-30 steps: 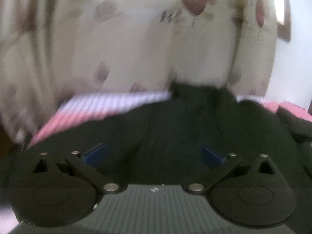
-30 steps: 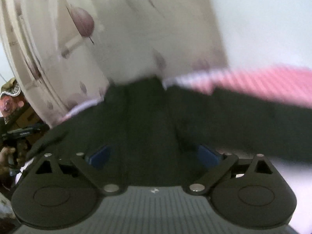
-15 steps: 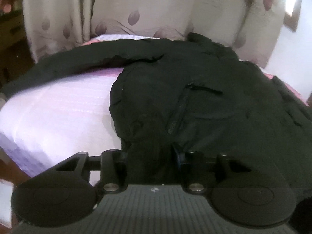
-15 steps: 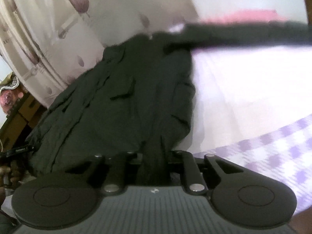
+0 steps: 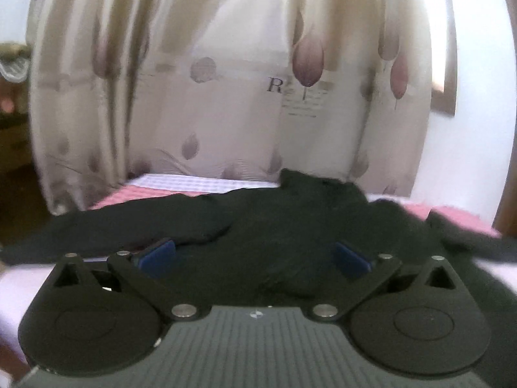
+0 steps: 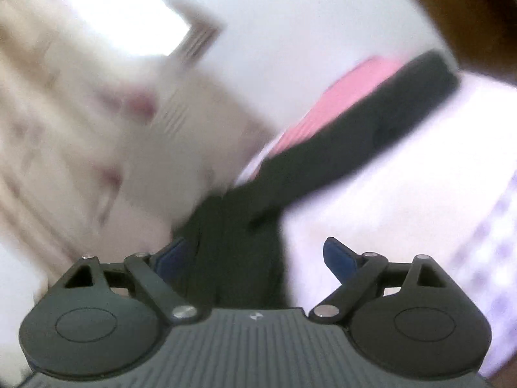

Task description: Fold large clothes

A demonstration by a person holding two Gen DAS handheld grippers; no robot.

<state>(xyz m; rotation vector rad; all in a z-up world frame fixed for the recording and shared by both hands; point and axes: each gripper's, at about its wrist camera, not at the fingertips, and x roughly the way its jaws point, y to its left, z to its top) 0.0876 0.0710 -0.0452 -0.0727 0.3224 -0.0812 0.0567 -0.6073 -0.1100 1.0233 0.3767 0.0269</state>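
Both hand-held grippers are spread wide with nothing pinched: left hand-held gripper [image 5: 255, 255], right hand-held gripper [image 6: 258, 255]. Our black jacket [image 5: 290, 226] lies flat toward the bed's [image 5: 168, 182] far edge, sleeves out, so we'd say no fold's done yet. Plenty of bare bed beside the right sleeve [image 6: 371, 123].

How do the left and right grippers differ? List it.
Black jacket cloth fills the whole gap of the left gripper; the right gripper has it beside one finger only, bedsheet beside the other. The left gripper sits level, its view fairly sharp; the right gripper is tilted, its view motion-blurred. Both are open, gripping nothing, with blue pads.
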